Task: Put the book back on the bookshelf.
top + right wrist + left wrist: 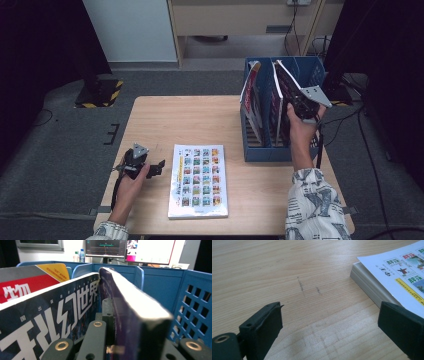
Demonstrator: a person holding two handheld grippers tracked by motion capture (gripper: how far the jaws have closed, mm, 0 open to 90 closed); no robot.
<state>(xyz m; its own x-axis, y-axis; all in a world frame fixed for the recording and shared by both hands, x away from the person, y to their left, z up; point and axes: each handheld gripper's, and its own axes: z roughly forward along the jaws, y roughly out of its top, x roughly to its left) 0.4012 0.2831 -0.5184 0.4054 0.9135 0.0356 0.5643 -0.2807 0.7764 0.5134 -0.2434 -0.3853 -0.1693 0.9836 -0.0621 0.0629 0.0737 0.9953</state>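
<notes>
Nearest the camera, one white-covered book (pixel 197 181) is left flat on the table (pixel 165 120), beside the spread, empty left gripper (pixel 150 169). At far right, a dark book (pixel 286 87) is pinched by the right gripper (pixel 300 107) and held tilted in the blue file rack (pixel 260 150), not yet released; two books are stood inside already.

wooden table (pixel 165 120), monitors (pixel 130 250) — water bottles (pixel 82 255)

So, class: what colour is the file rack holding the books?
Blue file rack, clearest in the high view.

Lab-like recording room — black curtains (pixel 45 50), hazard-taped stand base (pixel 100 92), floor cables, monitors (pixel 130 248) behind table
</notes>
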